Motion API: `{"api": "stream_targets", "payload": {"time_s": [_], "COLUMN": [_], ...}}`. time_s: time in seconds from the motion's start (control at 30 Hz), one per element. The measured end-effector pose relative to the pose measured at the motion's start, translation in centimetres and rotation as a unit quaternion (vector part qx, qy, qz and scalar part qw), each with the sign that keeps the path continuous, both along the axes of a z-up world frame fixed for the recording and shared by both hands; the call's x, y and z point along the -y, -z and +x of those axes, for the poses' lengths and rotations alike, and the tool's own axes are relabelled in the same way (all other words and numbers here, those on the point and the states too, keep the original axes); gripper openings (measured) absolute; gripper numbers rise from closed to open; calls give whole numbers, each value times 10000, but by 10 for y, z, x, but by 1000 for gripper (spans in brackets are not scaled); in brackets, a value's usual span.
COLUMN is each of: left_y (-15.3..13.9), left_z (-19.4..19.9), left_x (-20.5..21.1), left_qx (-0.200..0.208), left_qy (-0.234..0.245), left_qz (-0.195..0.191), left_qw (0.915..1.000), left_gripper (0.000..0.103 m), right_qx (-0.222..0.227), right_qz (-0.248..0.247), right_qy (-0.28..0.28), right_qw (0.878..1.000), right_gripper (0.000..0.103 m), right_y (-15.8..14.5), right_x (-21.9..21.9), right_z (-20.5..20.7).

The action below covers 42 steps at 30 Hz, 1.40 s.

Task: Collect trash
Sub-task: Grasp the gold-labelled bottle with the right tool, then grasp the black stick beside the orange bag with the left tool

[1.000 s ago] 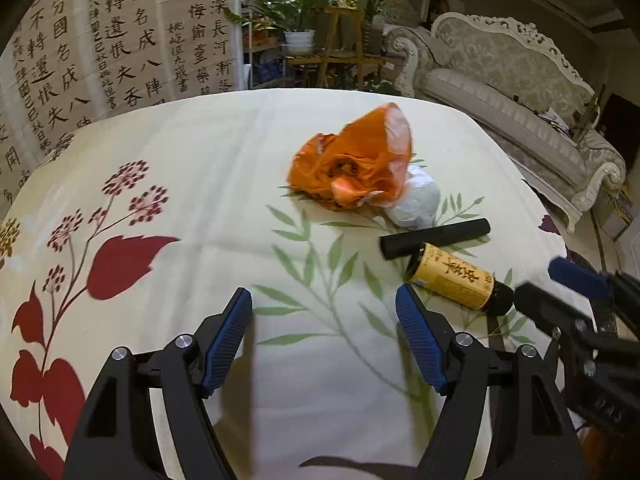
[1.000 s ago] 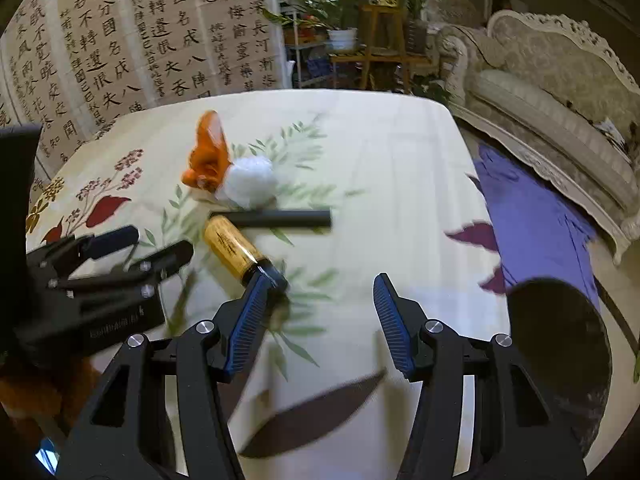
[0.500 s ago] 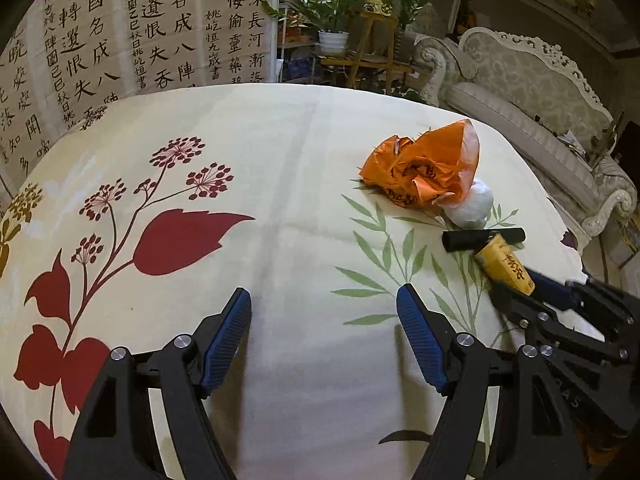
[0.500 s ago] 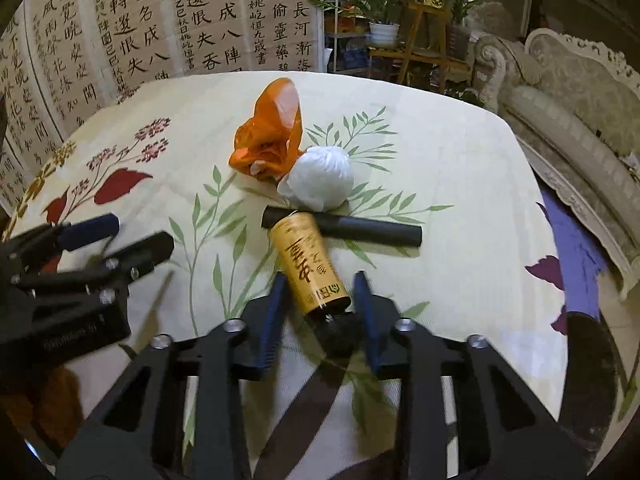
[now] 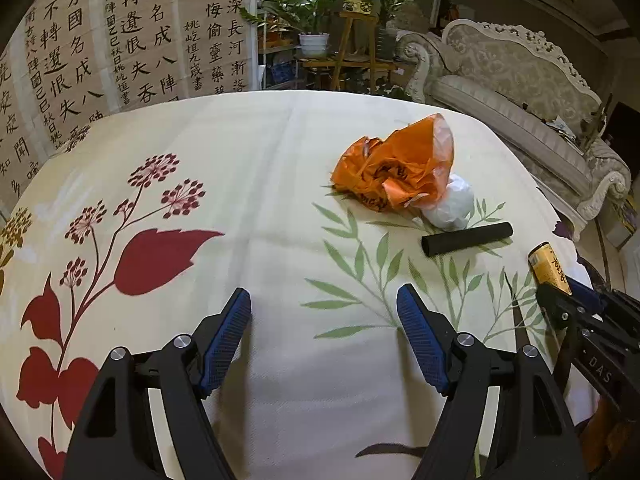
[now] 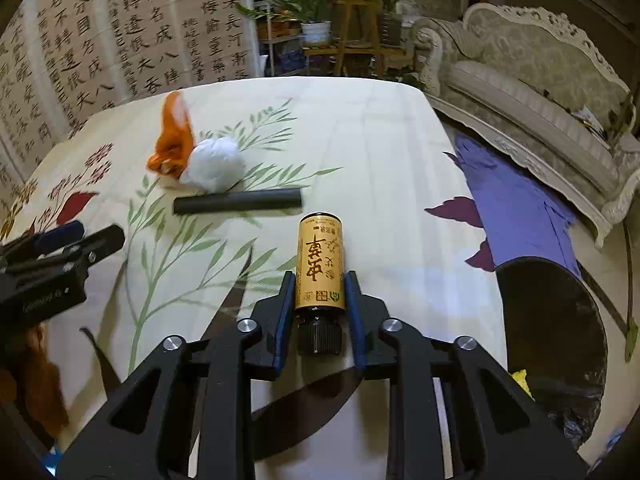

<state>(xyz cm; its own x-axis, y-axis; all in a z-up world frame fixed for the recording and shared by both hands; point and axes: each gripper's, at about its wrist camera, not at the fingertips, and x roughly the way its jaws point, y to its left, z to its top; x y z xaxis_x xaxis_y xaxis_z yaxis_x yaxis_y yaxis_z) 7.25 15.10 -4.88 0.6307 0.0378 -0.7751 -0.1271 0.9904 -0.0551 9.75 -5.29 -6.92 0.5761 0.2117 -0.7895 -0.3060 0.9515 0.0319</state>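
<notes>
- The small yellow bottle (image 6: pixel 320 266) with the black cap is sitting between the right gripper (image 6: pixel 319 312)'s blue pads, cap toward the camera, base pointing out over the table; it is looking lifted off the cloth.
- Those jaws have just been easing a little wider, yet both pads are pressing on the bottle's lower sides, so it is being pinched.
- From the left wrist view the same bottle (image 5: pixel 549 267) is poking up at the far right edge, above the right gripper's black frame.
- Just beyond it, the black tube (image 6: pixel 237 202) is lying flat across the tablecloth (image 6: pixel 380 152), untouched.
- Behind the tube, the white crumpled wad (image 6: pixel 214 165) is leaning against the orange plastic bag (image 5: pixel 394 168); the two are touching.
- The left gripper (image 5: pixel 324 332) is hovering over bare cloth with its fingers spread wide and nothing between them.
- Off the table's right side, a dark round bin (image 6: pixel 556 332) is standing on the floor; a scrap of yellow is showing by its near edge, the rest of its inside is too dark to read.
</notes>
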Motion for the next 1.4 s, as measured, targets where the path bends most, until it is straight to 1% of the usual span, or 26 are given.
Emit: {"api": "stream_targets", "payload": {"time_s": [0.03, 0.07, 0.13, 0.17, 0.2, 0.37, 0.53, 0.87, 0.93, 0.97, 1.27, 1.4], "left_y": [-1, -1, 0, 0, 0, 0, 1, 3, 6, 7, 8, 7], "left_z": [1, 2, 6, 8, 10, 22, 33, 57, 62, 63, 42, 37], "left_x": [2, 4, 9, 10, 11, 15, 22, 17, 18, 18, 31, 32], "left_qx": [14, 17, 13, 7, 5, 14, 19, -30, -153, -207, -221, -225], "left_qy": [41, 67, 143, 168, 187, 297, 466, 209, 197, 200, 435, 437], "left_qz": [16, 30, 80, 89, 88, 53, 101, 74, 90, 109, 239, 241], "left_qw": [10000, 10000, 9999, 9998, 9998, 9995, 9989, 9997, 9996, 9995, 9985, 9985], "left_gripper": [73, 73, 73, 73, 73, 73, 73, 73, 73, 73, 73, 73], "right_qx": [35, 68, 50, 50, 22, 53, 40, 25, 22, 23, 17, 30], "right_qz": [0, 6, 14, 14, 31, 38, 97, 154, 155, 157, 169, 131], "right_qy": [33, 56, 63, 72, 70, 37, 44, 32, 26, 27, 13, 6], "right_qw": [10000, 10000, 10000, 10000, 10000, 10000, 9999, 9999, 9999, 9999, 9999, 9999], "right_gripper": [43, 44, 42, 30, 23, 23, 23, 24, 24, 24, 23, 23], "right_y": [-1, -1, -1, 0, 1, 2, 3, 2, 3, 3, 2, 2], "right_x": [0, 1, 2, 3, 3, 2, 4, 4, 5, 5, 5, 7], "right_z": [2, 4, 7, 9, 11, 15, 21, 23, 23, 23, 21, 17]}}
